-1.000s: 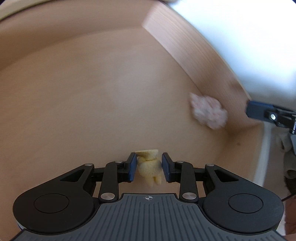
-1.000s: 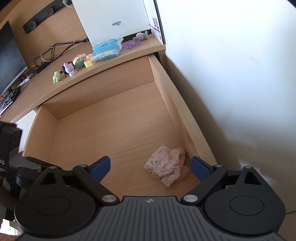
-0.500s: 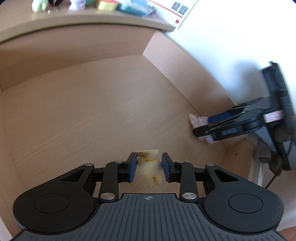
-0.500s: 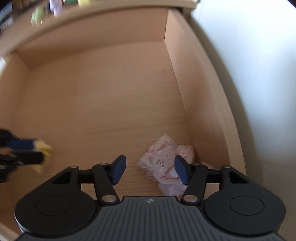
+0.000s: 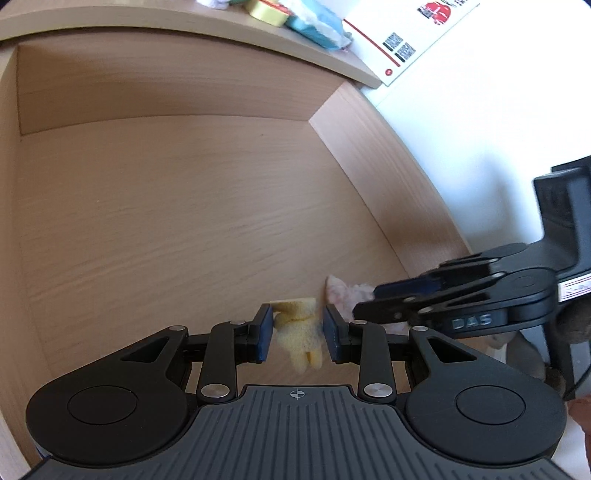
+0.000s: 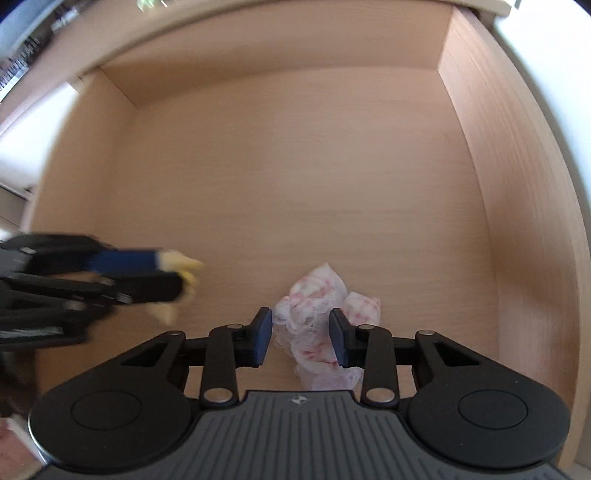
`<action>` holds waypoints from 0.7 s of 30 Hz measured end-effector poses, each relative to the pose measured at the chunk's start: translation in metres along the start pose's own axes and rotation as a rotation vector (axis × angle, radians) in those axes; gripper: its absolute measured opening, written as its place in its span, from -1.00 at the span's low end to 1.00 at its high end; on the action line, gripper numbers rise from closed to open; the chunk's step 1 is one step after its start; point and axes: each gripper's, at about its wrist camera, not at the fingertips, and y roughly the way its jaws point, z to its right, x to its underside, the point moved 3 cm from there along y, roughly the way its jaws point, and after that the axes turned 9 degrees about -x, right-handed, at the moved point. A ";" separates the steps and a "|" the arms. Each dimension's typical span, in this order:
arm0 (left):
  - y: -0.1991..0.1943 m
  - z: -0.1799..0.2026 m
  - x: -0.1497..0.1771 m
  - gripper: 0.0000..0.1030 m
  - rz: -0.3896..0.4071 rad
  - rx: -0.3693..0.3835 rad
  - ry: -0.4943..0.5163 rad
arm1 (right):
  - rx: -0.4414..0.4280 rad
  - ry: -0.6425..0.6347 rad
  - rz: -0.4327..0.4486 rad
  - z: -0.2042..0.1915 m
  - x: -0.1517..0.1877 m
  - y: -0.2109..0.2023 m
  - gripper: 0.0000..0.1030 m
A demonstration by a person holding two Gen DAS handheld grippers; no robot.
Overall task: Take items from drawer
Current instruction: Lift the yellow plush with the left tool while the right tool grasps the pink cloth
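Observation:
The wooden drawer [image 5: 177, 206] stands pulled out and I look down into it. My left gripper [image 5: 298, 332] is shut on a small yellow plush toy [image 5: 301, 334], held just above the drawer floor near the front. In the right wrist view the left gripper [image 6: 168, 273] is blurred at the left, with the yellow toy [image 6: 186, 267] at its tips. My right gripper [image 6: 300, 334] has its blue pads [image 6: 263, 334] pressed against both sides of a crumpled pink-and-white lace cloth [image 6: 314, 291] in the drawer's front right corner. From the left wrist view, the right gripper [image 5: 384, 301] covers most of the cloth [image 5: 341, 290].
The drawer's right wall [image 6: 517, 192] runs close beside the cloth. Above the drawer's back wall the desk edge [image 5: 221, 27] carries a yellow item [image 5: 264, 9], a blue packet [image 5: 317, 27] and a white box with red print [image 5: 410, 40]. A white wall [image 5: 498, 110] is at the right.
The right gripper came down into the drawer and closed from wide open onto the pink cloth. The left gripper, still holding the yellow toy, drew back so more of the drawer shows.

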 end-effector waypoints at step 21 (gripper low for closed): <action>0.007 0.002 0.001 -0.35 -0.035 -0.043 0.014 | 0.066 -0.096 -0.011 -0.021 0.008 0.024 -0.49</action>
